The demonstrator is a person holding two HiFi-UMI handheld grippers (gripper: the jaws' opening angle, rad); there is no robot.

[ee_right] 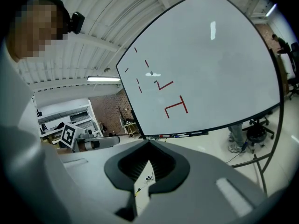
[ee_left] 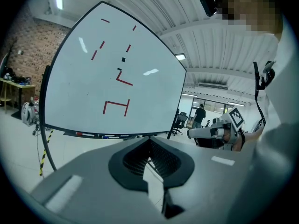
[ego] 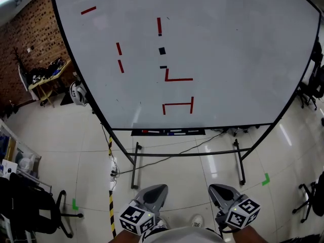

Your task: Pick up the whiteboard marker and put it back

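Note:
Several whiteboard markers [ego: 168,132] lie in the black tray [ego: 197,132] under the big whiteboard [ego: 228,49], which carries red strokes. The markers also show as small coloured bits in the left gripper view [ee_left: 96,135] and the right gripper view [ee_right: 175,135]. Both grippers are held low, close to the person's body and well back from the board. My left gripper [ego: 154,195] [ee_left: 150,141] is shut with nothing in it. My right gripper [ego: 221,193] [ee_right: 148,143] is likewise shut and empty.
The board stands on a black metal frame [ego: 187,155] with feet and a cable [ego: 152,161] on the tiled floor. Black-and-yellow tape [ego: 111,196] runs along the floor at left. Office chairs [ego: 30,206] stand at left and right [ego: 314,85]. A cluttered table [ego: 48,77] is far left.

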